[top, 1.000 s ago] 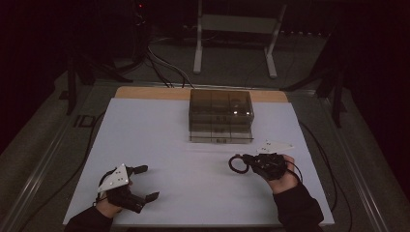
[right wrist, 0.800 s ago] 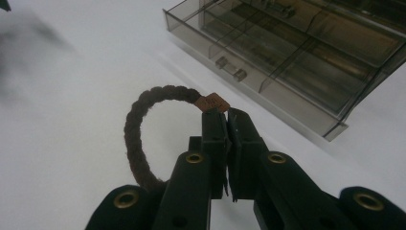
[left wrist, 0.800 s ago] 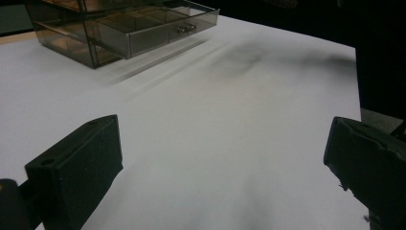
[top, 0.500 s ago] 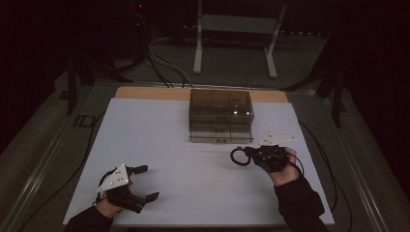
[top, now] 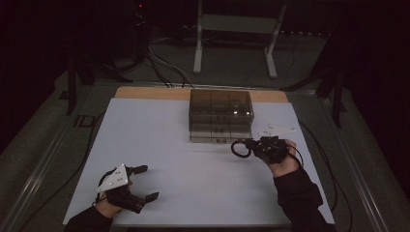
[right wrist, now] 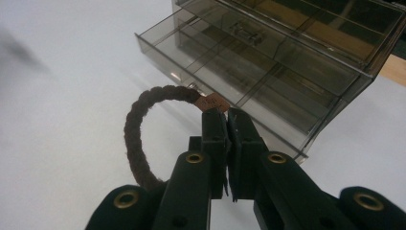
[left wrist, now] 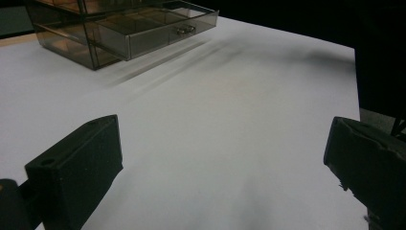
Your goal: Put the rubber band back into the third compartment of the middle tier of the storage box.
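My right gripper [right wrist: 226, 117] clamps a brown hair tie [right wrist: 143, 129], its loop standing upright, leftward, before the drawer box [top: 220, 115]; my left gripper [top: 143, 182] gapes above the white surface [top: 159, 145].

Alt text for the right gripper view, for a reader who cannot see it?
The right gripper, jaws shut, pinches a dark braided hair tie at its small copper-coloured tag. Just beyond, a smoky transparent drawer box stands on the white table, its lower drawer pulled open, showing divided compartments.
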`<action>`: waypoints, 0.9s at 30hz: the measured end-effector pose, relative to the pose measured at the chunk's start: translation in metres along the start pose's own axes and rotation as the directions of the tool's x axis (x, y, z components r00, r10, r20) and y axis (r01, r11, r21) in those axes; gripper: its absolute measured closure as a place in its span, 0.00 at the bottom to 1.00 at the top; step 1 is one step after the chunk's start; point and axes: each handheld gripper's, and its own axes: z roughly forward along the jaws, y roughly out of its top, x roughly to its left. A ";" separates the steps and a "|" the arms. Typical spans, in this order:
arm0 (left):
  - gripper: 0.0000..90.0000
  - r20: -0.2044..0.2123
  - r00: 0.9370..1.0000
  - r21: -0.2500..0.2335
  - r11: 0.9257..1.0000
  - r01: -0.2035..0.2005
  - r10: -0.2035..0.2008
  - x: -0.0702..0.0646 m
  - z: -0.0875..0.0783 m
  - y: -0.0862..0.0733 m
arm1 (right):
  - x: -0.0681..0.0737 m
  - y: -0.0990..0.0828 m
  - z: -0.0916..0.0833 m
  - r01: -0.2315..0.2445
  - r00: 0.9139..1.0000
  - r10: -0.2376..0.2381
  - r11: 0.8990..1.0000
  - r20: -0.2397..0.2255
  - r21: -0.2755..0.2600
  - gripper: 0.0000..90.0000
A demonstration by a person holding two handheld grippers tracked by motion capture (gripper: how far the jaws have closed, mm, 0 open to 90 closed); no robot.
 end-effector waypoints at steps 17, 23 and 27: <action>0.00 0.000 1.000 0.001 1.000 -0.005 0.005 0.000 -0.001 0.000 | -0.018 0.015 0.015 -0.021 0.999 0.020 1.000 0.027 0.013 0.97; 0.00 0.001 1.000 0.000 1.000 -0.005 0.005 0.000 0.000 0.000 | -0.026 0.020 0.019 -0.032 0.999 0.031 0.999 0.042 0.020 0.97; 0.00 0.002 1.000 -0.001 1.000 -0.002 0.002 0.000 0.000 0.000 | -0.031 0.023 0.021 -0.034 0.998 0.033 0.999 0.050 0.021 0.97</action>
